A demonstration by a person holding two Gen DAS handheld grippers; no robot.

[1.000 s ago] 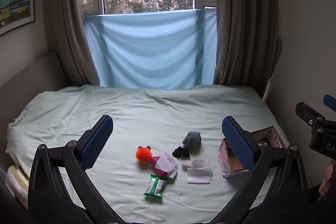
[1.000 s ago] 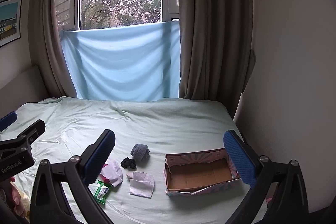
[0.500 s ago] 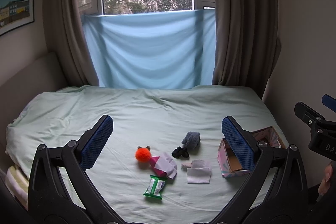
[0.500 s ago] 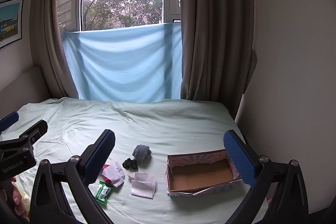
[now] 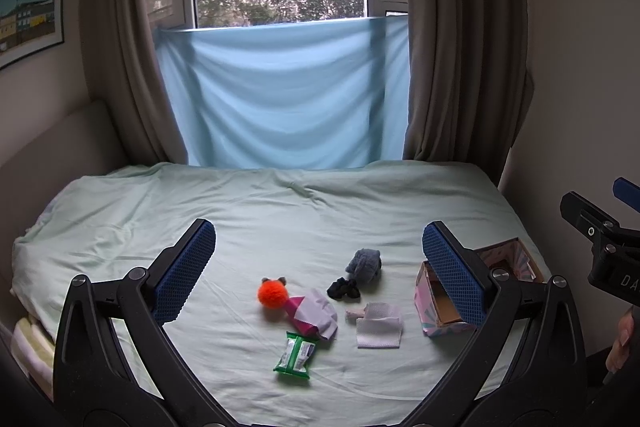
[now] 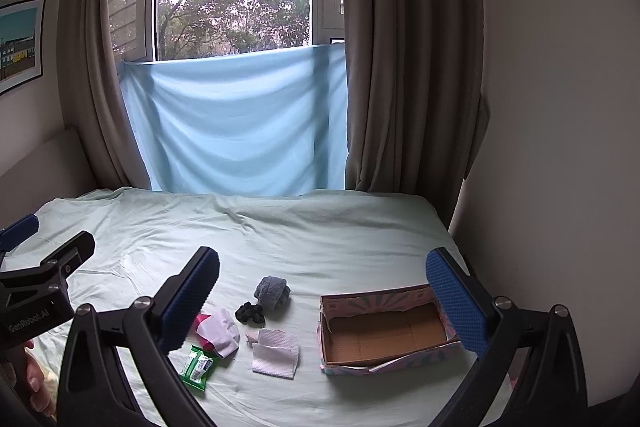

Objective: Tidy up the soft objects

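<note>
bed lies bare toward 12 o'clock; socks, pompom, cloths and wipes pack cluster centrally, open box at 3 o'clock by the edge. left hand-held gripper and right hand-held gripper gape wide, empty. pompom hidden in the right view.

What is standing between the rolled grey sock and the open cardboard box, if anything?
Nothing visible. The grey sock lies on the bed sheet, and only bare sheet separates it from the open cardboard box. The black scrunchie and white cloth lie off that line.
</note>
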